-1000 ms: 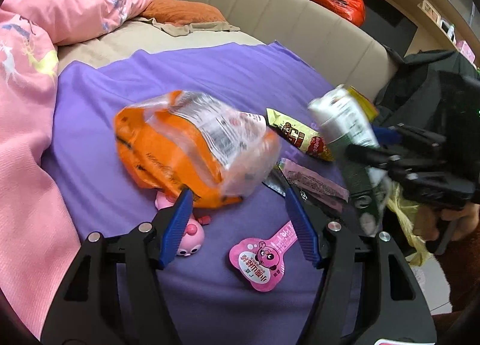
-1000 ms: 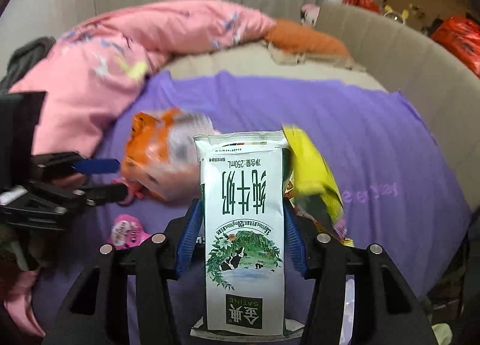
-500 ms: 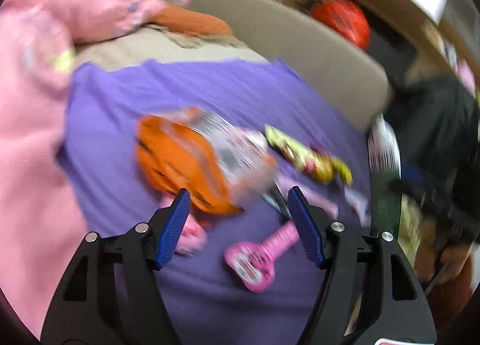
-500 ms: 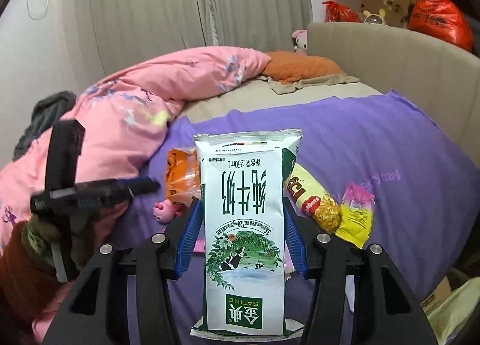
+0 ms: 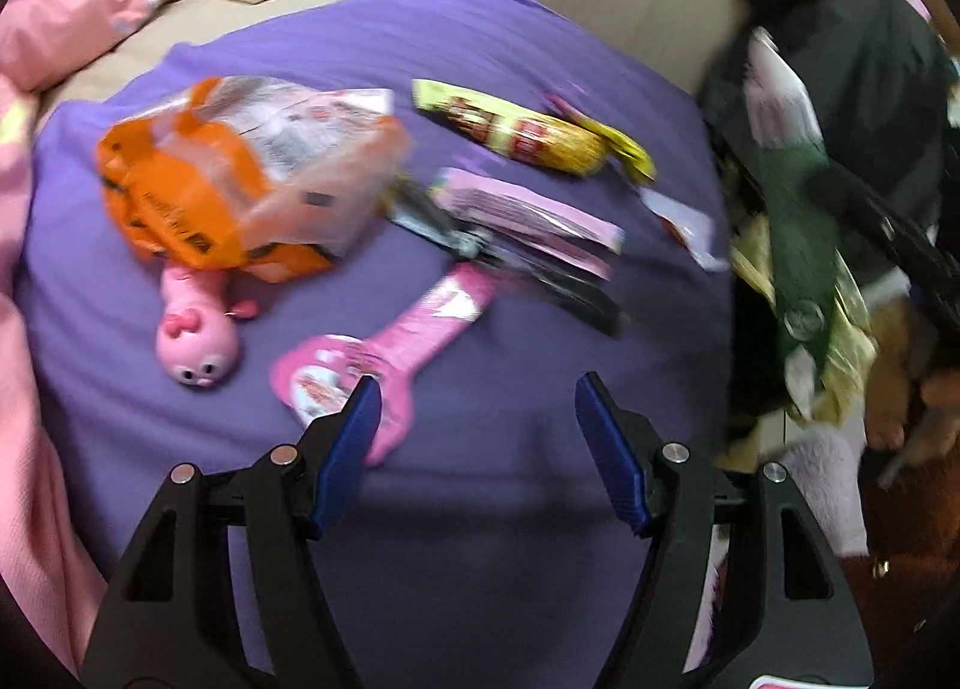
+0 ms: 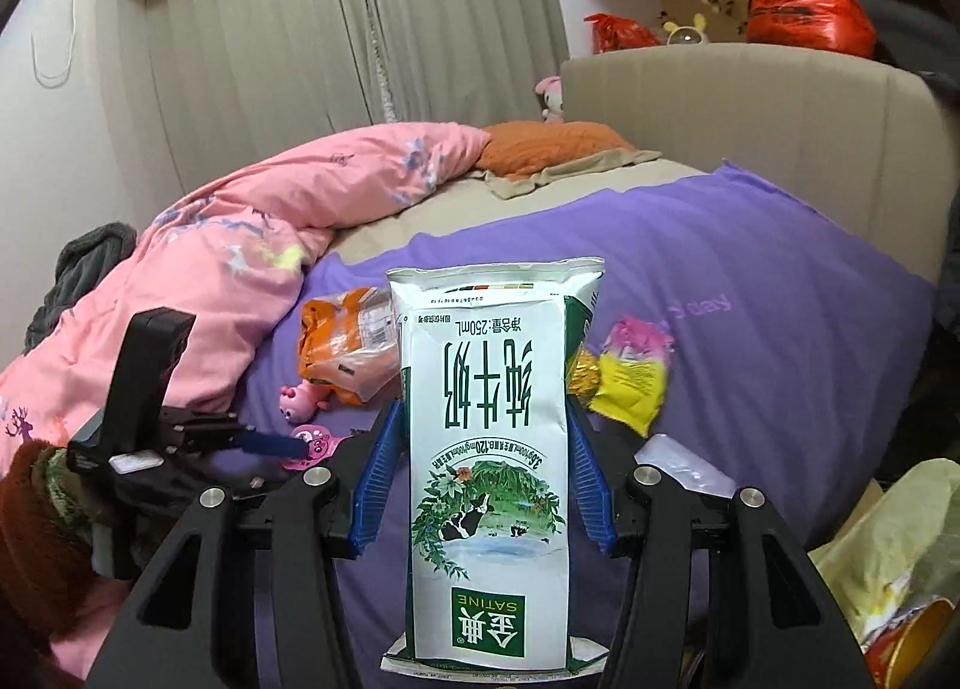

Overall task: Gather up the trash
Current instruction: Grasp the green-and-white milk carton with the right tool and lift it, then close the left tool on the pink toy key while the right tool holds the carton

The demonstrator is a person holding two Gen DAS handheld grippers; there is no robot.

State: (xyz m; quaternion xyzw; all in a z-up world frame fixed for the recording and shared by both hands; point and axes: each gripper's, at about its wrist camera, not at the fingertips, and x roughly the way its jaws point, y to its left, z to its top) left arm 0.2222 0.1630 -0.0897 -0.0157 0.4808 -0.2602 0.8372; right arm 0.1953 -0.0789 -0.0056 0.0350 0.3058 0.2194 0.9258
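Observation:
My right gripper (image 6: 483, 416) is shut on a white and green milk carton (image 6: 486, 449), held upright above the purple bedspread (image 6: 750, 341). In the left wrist view that carton (image 5: 792, 191) shows blurred at the right edge. My left gripper (image 5: 477, 398) stands open over the bedspread (image 5: 480, 539), nothing between its blue pads. Just ahead of it lies a pink guitar-shaped wrapper (image 5: 372, 365). Further off lie an orange and clear bag (image 5: 240, 173), a yellow snack wrapper (image 5: 534, 128), a flat pink wrapper (image 5: 528, 209) and a pink pig toy (image 5: 195, 329).
A pink quilt (image 6: 210, 263) is heaped along the left of the bed, an orange pillow (image 6: 552, 143) at its head. The beige bed frame (image 6: 750, 107) bounds the far side. A yellow-green bag (image 6: 888, 545) with trash sits beside the bed at lower right.
Both grippers have swung sideways across the bed. The right one has carried the carton out toward the bed's edge. The left one now hovers nearer the pink guitar-shaped wrapper, jaws a little wider.

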